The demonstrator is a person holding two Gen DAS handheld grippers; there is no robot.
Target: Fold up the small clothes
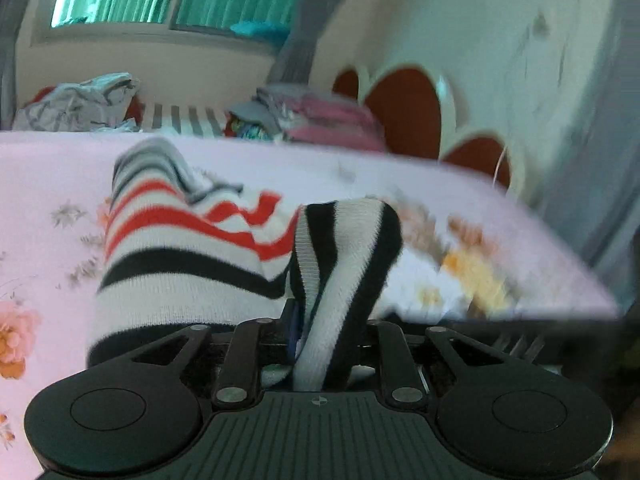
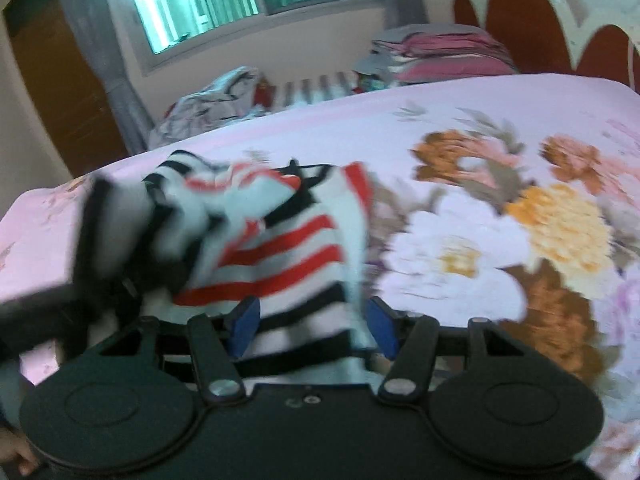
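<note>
A small white garment with red and black stripes [image 1: 180, 264] hangs lifted over the pink floral bed sheet [image 1: 60, 168]. My left gripper [image 1: 320, 312] is shut on a bunched fold of it, and the cloth hides the fingertips. In the right wrist view the same garment [image 2: 280, 260] stretches from the blurred left gripper [image 2: 92, 248] to my right gripper [image 2: 313, 320]. Its blue pads [image 2: 244, 320] stand fairly wide apart with a thick band of the cloth filling the gap between them.
The floral sheet [image 2: 480, 112] covers the bed. A stack of folded clothes [image 2: 440, 52] and a crumpled grey-white cloth [image 2: 212, 100] lie at the far edge. A red and white headboard [image 2: 516, 12] rises at the right, a wooden door [image 2: 52, 80] at the left.
</note>
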